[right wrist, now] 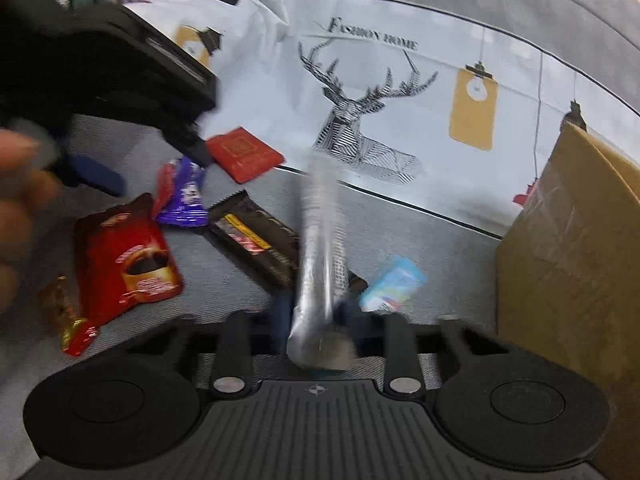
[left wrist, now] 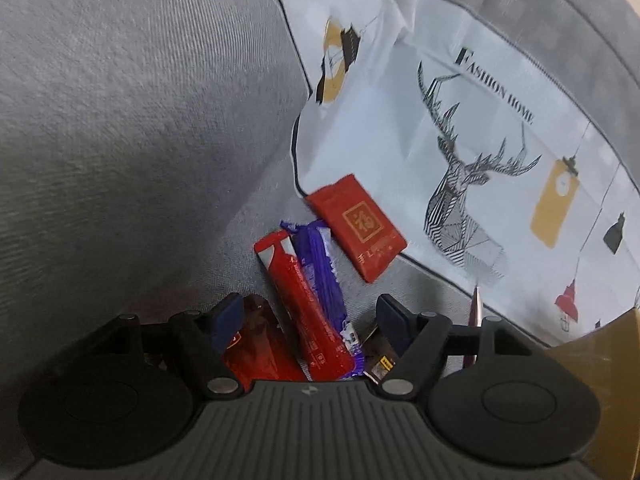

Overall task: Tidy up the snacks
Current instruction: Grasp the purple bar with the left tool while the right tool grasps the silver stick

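Your right gripper (right wrist: pixel 316 312) is clamped on a silver foil stick pack (right wrist: pixel 322 240); your left gripper (left wrist: pixel 310 316) hangs spread wide over the snack pile.

You're working on a grey woven sofa seat (left wrist: pixel 120 120), with a white cushion (left wrist: pixel 460 92) printed with a line-drawn stag and "Fashion Home" propped against the back and a cardboard box (right wrist: pixel 568 240) at the right edge. Between your left fingers lie a red bar (left wrist: pixel 308 304) and a purple bar (left wrist: pixel 320 268) side by side, touching, not gripped. A red sachet (left wrist: pixel 356 226) leans on the cushion's lower edge. Near your right tool sit a red coffee packet (right wrist: pixel 128 256), a dark brown bar (right wrist: pixel 256 240) and a light blue wrapper (right wrist: pixel 394 284), the blue one blurred.
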`<state>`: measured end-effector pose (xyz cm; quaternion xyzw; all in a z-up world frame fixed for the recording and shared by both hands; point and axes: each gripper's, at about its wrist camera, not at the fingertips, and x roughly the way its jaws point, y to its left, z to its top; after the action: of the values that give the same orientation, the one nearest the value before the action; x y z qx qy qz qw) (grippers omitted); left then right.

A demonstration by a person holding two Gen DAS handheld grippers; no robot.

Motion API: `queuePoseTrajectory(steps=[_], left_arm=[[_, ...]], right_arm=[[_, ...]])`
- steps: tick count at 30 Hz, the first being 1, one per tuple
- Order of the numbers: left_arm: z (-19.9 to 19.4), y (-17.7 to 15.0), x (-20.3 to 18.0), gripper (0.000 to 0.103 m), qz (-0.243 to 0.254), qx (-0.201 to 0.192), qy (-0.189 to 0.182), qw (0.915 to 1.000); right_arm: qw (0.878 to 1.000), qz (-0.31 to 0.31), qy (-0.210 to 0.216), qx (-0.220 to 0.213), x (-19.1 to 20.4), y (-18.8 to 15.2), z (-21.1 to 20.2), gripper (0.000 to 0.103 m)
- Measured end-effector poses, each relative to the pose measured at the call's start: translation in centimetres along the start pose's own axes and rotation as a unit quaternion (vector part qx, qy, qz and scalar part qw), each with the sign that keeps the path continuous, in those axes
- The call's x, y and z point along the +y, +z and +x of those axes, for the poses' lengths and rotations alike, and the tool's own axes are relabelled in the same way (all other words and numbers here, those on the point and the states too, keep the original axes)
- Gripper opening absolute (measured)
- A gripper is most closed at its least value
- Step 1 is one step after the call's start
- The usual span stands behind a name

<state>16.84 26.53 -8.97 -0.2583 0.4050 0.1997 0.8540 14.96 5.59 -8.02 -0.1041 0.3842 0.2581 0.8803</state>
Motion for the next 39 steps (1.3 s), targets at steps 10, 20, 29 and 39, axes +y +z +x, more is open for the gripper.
queuePoseTrajectory(steps=[10,20,29,39], left_arm=[[-1.1,-1.5,0.5,0.019,0.035,0.031,-0.028,0.9985],[-7.4,-6.2,2.6,0.018,0.003,0.086,-0.135,0.9872],[-11.8,-15.7,1.1,0.018,0.065,0.092,-0.121,0.9862],[-13.5,-19.4,0.4,0.019,0.124,0.052,-0.074,0.9881]], right_arm=[[0.995,0.054,0.065,0.045,0.4,-1.0,-5.3,0.006],[0.987,0.103,0.101,0.07,-0.2,-6.2,-12.1,0.006],[0.987,0.105,0.091,0.082,0.5,-10.0,-14.4,0.006],[0.988,0.111,0.094,0.06,-0.1,-10.7,-15.8,0.01]])
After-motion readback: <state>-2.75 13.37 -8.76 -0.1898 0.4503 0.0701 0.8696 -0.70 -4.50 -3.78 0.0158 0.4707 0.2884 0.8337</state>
